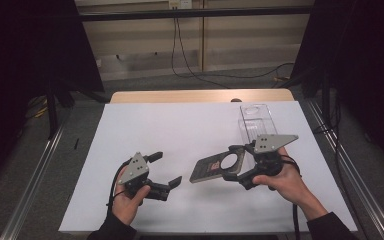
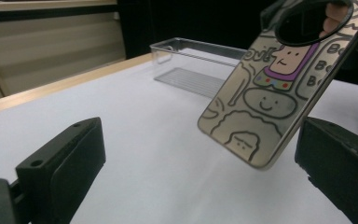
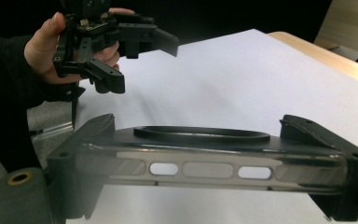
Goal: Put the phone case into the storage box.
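a: where is the phone case (image 1: 211, 169) right now?

b: lower middle of the high view, held off the white tabletop (image 1: 180, 130). the right hand-held gripper (image 1: 236, 165) has its jaws clamped across the case's width at the camera-ring end, so the free end sticks out to the left of the frame.

a: why hold it that way?

b: my guess is it's a handover. gripping one end leaves the other end bare for a second grip. in the left gripper view the case (image 2: 265, 93) hangs tilted, printed cartoon side facing the camera, its lower corner between the two black jaws but touching neither.

a: and the left hand-held gripper (image 1: 166, 169)?

b: jaws spread wide, holding nothing, pointed toward the case from the lower left of the high view. in the right gripper view it (image 3: 137, 58) sits at upper left, gaping the same way.

a: the clear thing behind?

b: a transparent tray (image 1: 256, 122) at the right of the tabletop, probably where the case belongs, though whether anything lies inside is hard to tell through the glare.
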`<state>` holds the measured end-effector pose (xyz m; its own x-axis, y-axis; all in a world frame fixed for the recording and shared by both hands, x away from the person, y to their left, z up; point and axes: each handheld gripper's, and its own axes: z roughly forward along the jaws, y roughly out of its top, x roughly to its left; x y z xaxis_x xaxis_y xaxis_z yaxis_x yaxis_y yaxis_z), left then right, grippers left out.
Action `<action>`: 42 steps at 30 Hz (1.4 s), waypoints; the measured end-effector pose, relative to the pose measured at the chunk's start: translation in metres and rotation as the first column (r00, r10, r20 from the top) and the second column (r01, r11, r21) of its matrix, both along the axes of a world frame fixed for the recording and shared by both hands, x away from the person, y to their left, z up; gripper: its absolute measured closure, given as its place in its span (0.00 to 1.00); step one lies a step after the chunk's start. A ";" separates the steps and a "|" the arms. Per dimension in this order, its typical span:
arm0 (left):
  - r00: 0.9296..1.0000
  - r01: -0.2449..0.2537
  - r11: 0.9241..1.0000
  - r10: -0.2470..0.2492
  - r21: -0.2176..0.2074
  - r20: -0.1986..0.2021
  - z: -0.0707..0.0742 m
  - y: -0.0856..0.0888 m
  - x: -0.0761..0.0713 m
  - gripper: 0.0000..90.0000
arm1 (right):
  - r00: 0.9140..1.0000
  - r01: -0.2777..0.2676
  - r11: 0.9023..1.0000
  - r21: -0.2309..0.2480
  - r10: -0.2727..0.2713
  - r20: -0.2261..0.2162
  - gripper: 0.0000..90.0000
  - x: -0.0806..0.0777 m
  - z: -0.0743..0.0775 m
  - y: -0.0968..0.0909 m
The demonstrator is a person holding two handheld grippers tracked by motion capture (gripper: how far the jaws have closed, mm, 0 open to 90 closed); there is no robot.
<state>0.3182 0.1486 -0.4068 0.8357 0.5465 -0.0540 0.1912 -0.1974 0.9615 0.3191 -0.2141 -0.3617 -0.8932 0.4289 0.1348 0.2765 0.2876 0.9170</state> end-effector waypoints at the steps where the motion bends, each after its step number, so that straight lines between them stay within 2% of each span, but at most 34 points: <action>1: 1.000 -0.010 1.000 0.010 -0.004 0.002 -0.001 0.003 0.000 0.02 | 1.000 0.007 1.000 0.005 -0.007 0.001 0.13 0.000 0.000 -0.001; 3: 1.000 -0.029 0.999 0.029 -0.015 -0.002 -0.003 0.009 -0.002 0.02 | 1.000 0.022 1.000 0.007 -0.022 -0.004 0.13 0.001 0.000 -0.004; 4: 0.999 -0.035 0.999 0.035 -0.005 -0.001 -0.004 0.013 -0.002 0.02 | 1.000 0.028 1.000 0.008 -0.028 -0.005 0.13 0.001 0.000 -0.005; 7: 0.997 -0.072 0.997 0.072 -0.025 -0.005 -0.006 0.021 -0.004 0.02 | 0.999 0.044 0.999 0.001 -0.044 -0.011 0.13 0.001 0.000 -0.007; 12: 0.993 -0.115 0.993 0.115 -0.007 0.013 -0.010 0.032 -0.006 0.02 | 0.998 0.055 0.998 -0.004 -0.055 -0.013 0.13 0.001 0.001 -0.008; 15: 0.986 -0.167 0.986 0.167 0.007 0.007 -0.013 0.043 -0.007 0.02 | 0.998 0.062 0.998 0.002 -0.062 -0.016 0.13 0.001 0.002 -0.010; 19: 0.975 -0.224 0.975 0.224 -0.009 0.000 -0.016 0.056 -0.009 0.02 | 0.996 0.088 0.996 0.004 -0.088 -0.016 0.13 0.000 0.004 -0.014; 22: 0.973 -0.229 0.973 0.229 -0.009 -0.002 -0.018 0.063 -0.012 0.02 | 0.994 0.108 0.994 0.009 -0.108 -0.014 0.13 0.000 0.007 -0.018; 25: 0.966 -0.257 0.966 0.257 0.000 0.011 -0.019 0.068 -0.016 0.01 | 0.993 0.121 0.993 0.013 -0.121 -0.012 0.13 0.000 0.009 -0.022; 28: 0.960 -0.280 0.960 0.280 -0.010 0.005 -0.022 0.071 -0.018 0.01 | 0.990 0.140 0.990 0.017 -0.140 -0.012 0.13 0.001 0.011 -0.025; 31: 0.947 -0.321 0.947 0.321 -0.020 -0.016 -0.026 0.074 -0.019 0.01 | 0.987 0.159 0.987 0.017 -0.159 -0.015 0.13 0.003 0.012 -0.028; 33: 0.941 -0.338 0.941 0.338 -0.014 -0.005 -0.027 0.075 -0.019 0.01 | 0.985 0.169 0.985 0.017 -0.169 -0.015 0.13 0.005 0.013 -0.030; 37: 0.936 -0.352 0.935 0.353 -0.042 0.000 -0.025 0.078 -0.021 0.02 | 0.984 0.180 0.983 0.019 -0.180 -0.012 0.13 0.007 0.016 -0.033; 42: 0.937 -0.349 0.935 0.349 -0.065 -0.006 -0.024 0.079 -0.022 0.02 | 0.979 0.203 0.979 0.014 -0.203 -0.010 0.13 0.010 0.021 -0.038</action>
<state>0.2965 0.2277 -0.4303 0.5933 0.7994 -0.0940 0.2314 -0.0576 0.9711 0.3294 -0.2517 -0.3403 -0.7865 0.5992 0.1497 0.3358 0.2113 0.9179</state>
